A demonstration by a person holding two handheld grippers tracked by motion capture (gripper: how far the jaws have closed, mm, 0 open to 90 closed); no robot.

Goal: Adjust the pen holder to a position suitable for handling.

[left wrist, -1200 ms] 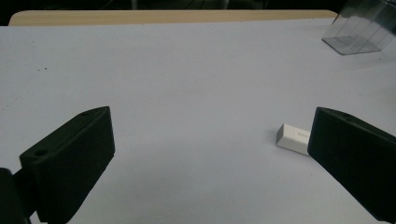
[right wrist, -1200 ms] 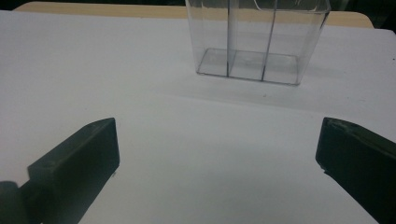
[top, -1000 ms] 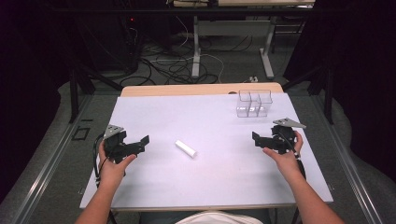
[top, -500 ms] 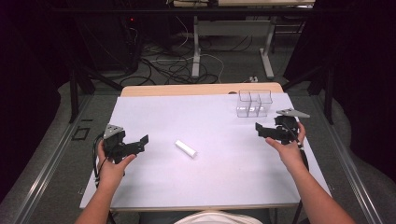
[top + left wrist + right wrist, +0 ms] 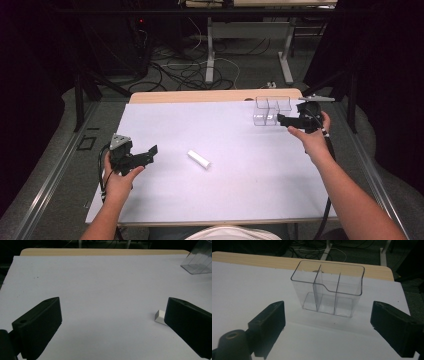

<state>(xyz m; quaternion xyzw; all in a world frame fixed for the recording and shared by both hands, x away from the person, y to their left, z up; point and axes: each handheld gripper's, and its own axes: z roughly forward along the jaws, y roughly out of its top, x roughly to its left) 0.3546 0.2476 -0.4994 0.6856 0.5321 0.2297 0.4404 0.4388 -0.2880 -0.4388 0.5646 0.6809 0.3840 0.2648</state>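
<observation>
Your left gripper [image 5: 150,152] sits at the table's 8 o'clock, jaws wide apart, empty. White cylinder [image 5: 199,159] lies just off centre toward 6 o'clock, right of it, untouched. Your right gripper [image 5: 283,120] at 2 o'clock faces the clear divided organizer [image 5: 270,109]; jaws have just been closing, nothing between them.

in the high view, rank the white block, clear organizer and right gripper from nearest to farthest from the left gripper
1. white block, lying mid-table, just to the right of the left gripper.
2. clear organizer, at the far right part of the table.
3. right gripper, raised beside the organizer's right side; close to the organizer, so nearly a tie.
</observation>
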